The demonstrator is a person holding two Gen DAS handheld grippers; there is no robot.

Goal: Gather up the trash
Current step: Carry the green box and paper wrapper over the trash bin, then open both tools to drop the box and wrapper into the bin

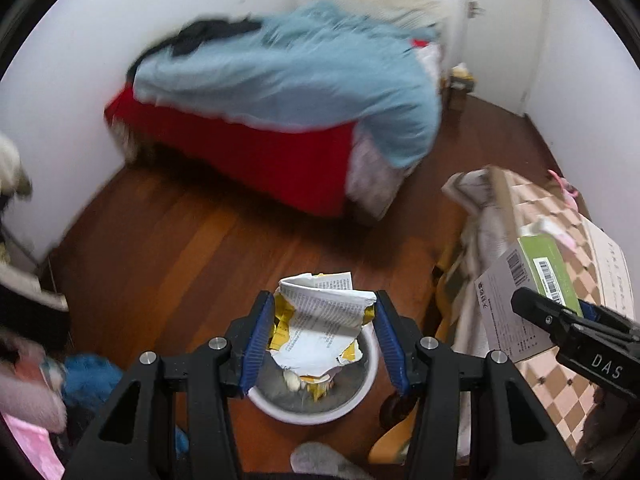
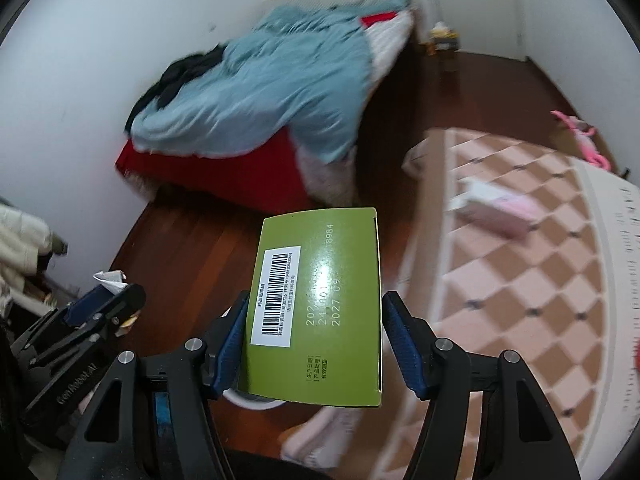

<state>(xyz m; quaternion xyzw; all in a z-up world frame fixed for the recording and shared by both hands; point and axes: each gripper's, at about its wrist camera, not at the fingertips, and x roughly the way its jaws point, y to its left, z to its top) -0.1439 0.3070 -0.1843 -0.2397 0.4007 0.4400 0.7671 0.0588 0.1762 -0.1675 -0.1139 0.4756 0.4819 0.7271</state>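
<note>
My left gripper (image 1: 320, 336) is shut on a torn white and yellow paper wrapper (image 1: 324, 320) and holds it right over a round white trash bin (image 1: 360, 392) on the wooden floor. My right gripper (image 2: 316, 340) is shut on a green box (image 2: 320, 304) with a barcode label, held above the floor beside the table. The green box (image 1: 540, 264) and the right gripper (image 1: 576, 320) also show at the right of the left wrist view. The left gripper (image 2: 100, 304) shows at the left of the right wrist view.
A bed (image 1: 280, 92) with a blue blanket and red sheet stands against the back wall. A table with a checkered cloth (image 2: 520, 280) is on the right, with a pink box (image 2: 496, 212) on it. Clothes (image 1: 48, 380) are piled at the left.
</note>
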